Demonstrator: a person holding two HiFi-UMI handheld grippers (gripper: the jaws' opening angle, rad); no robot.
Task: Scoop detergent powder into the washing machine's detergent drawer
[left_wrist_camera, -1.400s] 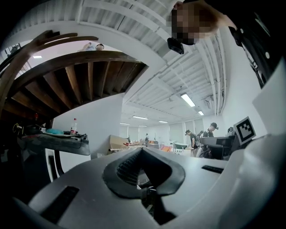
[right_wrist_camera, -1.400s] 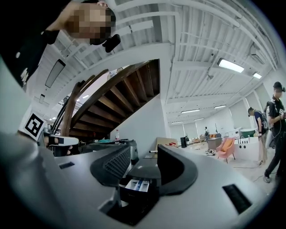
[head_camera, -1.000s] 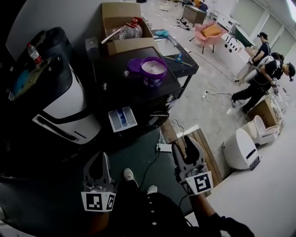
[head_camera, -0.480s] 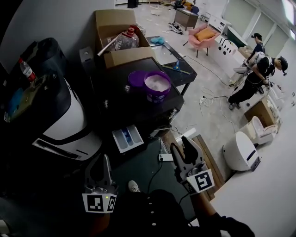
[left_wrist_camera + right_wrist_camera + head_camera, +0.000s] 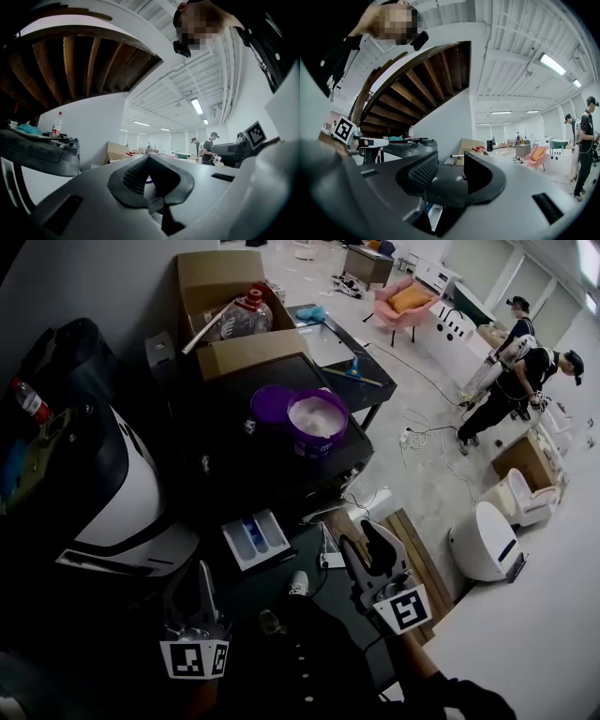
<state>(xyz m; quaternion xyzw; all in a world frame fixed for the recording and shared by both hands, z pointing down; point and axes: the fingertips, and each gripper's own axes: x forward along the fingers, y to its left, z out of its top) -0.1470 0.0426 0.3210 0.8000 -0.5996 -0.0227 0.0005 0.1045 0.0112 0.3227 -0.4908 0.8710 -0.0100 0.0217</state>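
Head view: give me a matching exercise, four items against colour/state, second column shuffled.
Items
1. detergent tub
2. detergent drawer
3. armchair
4. cardboard box

Colour / state
A. pink, far across the floor
B. brown, flaps open, beside the wall
C. purple, lid off, white powder inside
D. white with blue inside, pulled out

Pairs: 1-C, 2-D, 3-A, 4-B
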